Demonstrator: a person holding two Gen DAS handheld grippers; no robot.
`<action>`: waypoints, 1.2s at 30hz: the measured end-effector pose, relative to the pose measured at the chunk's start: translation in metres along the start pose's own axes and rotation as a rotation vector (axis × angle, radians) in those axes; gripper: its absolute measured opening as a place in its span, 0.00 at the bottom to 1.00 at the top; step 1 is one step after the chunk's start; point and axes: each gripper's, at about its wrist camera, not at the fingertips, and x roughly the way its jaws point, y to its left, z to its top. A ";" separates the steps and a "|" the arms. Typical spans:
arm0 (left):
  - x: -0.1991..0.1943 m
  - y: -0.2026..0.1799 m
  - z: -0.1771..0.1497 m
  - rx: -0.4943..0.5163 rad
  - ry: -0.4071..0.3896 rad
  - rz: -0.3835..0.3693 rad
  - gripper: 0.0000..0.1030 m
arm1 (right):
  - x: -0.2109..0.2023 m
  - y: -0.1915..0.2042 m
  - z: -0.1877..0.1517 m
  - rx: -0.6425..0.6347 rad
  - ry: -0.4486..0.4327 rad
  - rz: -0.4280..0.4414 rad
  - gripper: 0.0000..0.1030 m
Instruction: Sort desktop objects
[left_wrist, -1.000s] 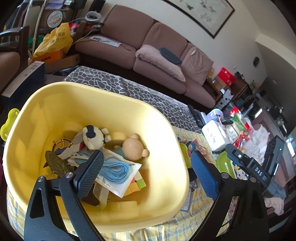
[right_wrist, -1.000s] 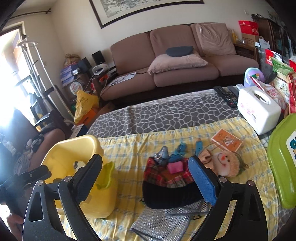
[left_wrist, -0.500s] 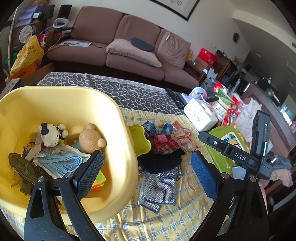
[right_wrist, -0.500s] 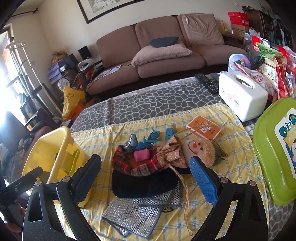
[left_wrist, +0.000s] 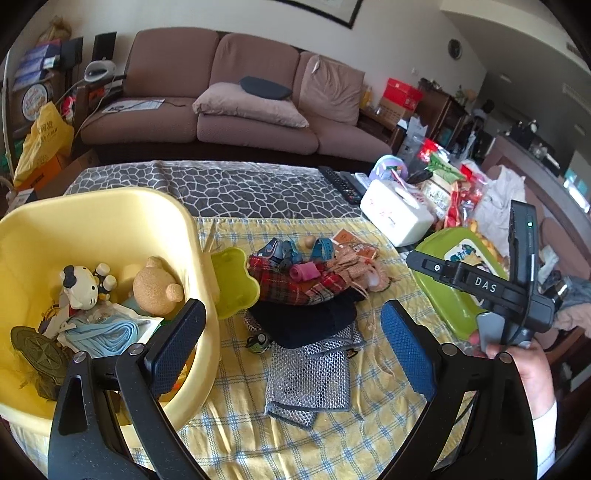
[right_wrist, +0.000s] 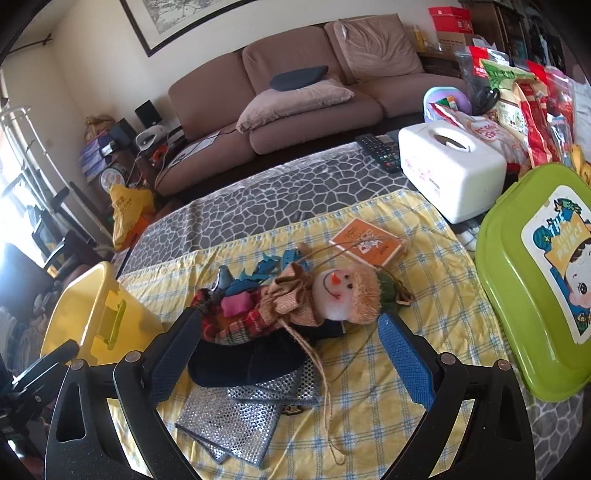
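Observation:
A yellow tub (left_wrist: 92, 206) (right_wrist: 74, 306) stands at the left and holds a cat figure (left_wrist: 83, 290), a cork bear (left_wrist: 153, 286), a bronze medallion (left_wrist: 38, 354) and a bagged blue cord (left_wrist: 107, 334). On the yellow checked cloth (right_wrist: 424, 302) lies a scarecrow doll (right_wrist: 332, 291) over a plaid and dark cloth pile (left_wrist: 299, 291), with a silver mesh pouch (left_wrist: 310, 376) (right_wrist: 236, 417) in front. My left gripper (left_wrist: 291, 347) is open above the tub's rim and the pouch. My right gripper (right_wrist: 286, 360) is open just short of the doll.
A green tray (right_wrist: 517, 295), a white tissue box (right_wrist: 450, 166), a remote (right_wrist: 380, 149) and snack bags (right_wrist: 517, 96) crowd the right side. An orange card (right_wrist: 365, 242) lies behind the doll. A small toy car (left_wrist: 258, 341) sits by the pile. A brown sofa (left_wrist: 221, 110) lies beyond.
My left gripper has swung right, away from over the tub toward the pile. My right gripper has moved closer to the doll. Both stayed open.

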 end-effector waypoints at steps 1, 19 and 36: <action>-0.002 -0.004 0.001 0.013 -0.016 0.005 0.92 | -0.001 -0.005 0.001 0.013 0.001 -0.001 0.95; 0.110 -0.069 0.072 0.042 0.240 0.003 0.57 | -0.017 -0.035 0.005 0.077 -0.009 0.035 0.73; 0.206 -0.048 0.041 -0.021 0.413 0.150 0.50 | -0.024 -0.057 0.005 0.118 -0.002 0.038 0.71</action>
